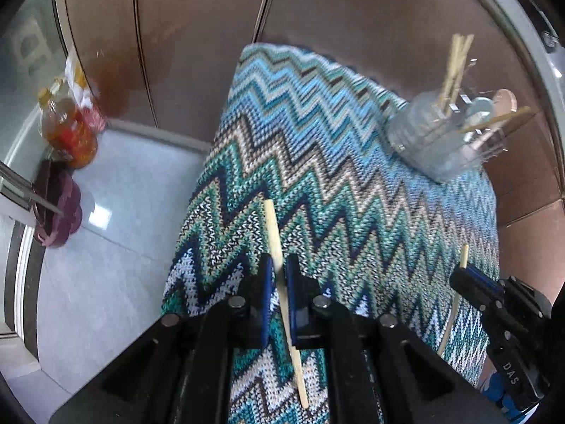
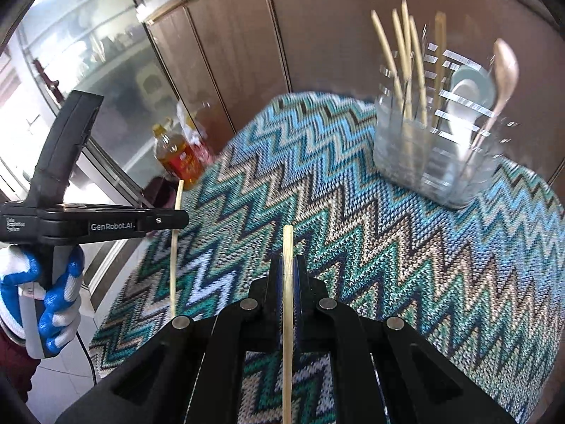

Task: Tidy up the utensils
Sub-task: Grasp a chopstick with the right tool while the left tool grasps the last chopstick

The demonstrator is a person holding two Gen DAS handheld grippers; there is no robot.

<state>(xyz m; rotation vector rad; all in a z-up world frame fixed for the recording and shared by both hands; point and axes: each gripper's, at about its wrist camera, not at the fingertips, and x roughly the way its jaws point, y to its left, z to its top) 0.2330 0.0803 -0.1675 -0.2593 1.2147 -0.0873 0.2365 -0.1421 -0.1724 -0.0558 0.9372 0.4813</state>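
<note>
My left gripper (image 1: 279,265) is shut on a pale wooden chopstick (image 1: 273,233) and holds it above the zigzag-patterned cloth (image 1: 317,162). My right gripper (image 2: 289,261) is shut on a second chopstick (image 2: 287,243). Each gripper shows in the other view, the right one (image 1: 466,275) and the left one (image 2: 178,221), both with their chopsticks. A clear utensil holder (image 2: 423,148) stands at the far right of the table with several chopsticks (image 2: 406,63) and spoons (image 2: 505,70) in it; it also shows in the left wrist view (image 1: 438,134).
Brown cabinet doors (image 2: 240,46) stand behind the table. An oil bottle (image 1: 67,127) and a purple object (image 1: 60,208) sit on the tiled floor (image 1: 116,247) to the left. A glass cabinet (image 2: 81,53) is farther left.
</note>
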